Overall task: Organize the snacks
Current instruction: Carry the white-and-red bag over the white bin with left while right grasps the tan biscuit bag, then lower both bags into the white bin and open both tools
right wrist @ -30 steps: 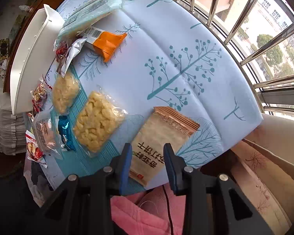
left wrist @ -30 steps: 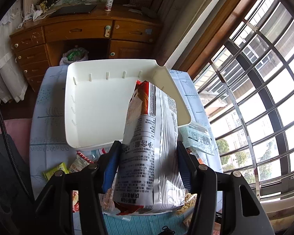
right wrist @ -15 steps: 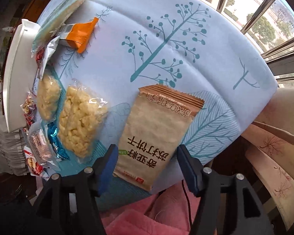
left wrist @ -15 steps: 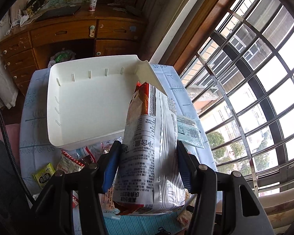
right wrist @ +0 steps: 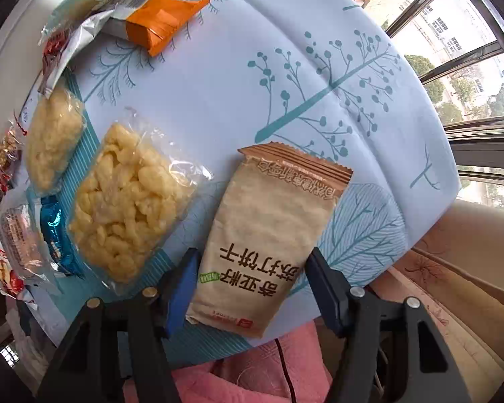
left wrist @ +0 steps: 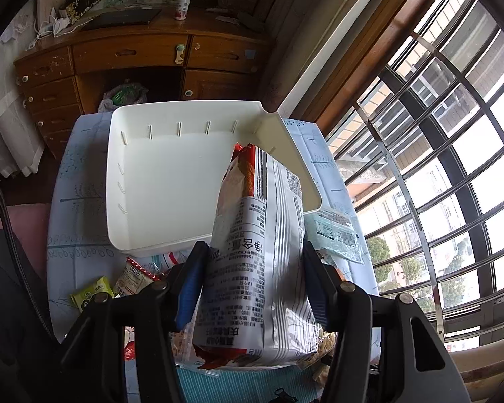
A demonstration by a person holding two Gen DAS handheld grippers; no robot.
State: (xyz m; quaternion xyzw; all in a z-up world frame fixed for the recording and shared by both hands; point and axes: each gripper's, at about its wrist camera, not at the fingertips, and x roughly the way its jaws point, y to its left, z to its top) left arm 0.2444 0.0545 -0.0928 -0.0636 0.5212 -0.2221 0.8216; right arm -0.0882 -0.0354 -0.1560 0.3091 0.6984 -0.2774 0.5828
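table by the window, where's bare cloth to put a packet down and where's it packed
Bare cloth runs between the orange packet, the tan cracker packet and the window-side table edge. The white tray holds nothing inside. It is crowded along the tray's near side, where the yellow puff bags and small wrappers lie close together.

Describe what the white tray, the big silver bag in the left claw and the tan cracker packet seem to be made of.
White tray: looks like matte moulded plastic, with small ribs along its walls. Big silver bag: glossy foil-like film, creased and reflective. Tan cracker packet: matte film, possibly paper-look plastic, with a crimped zigzag end.
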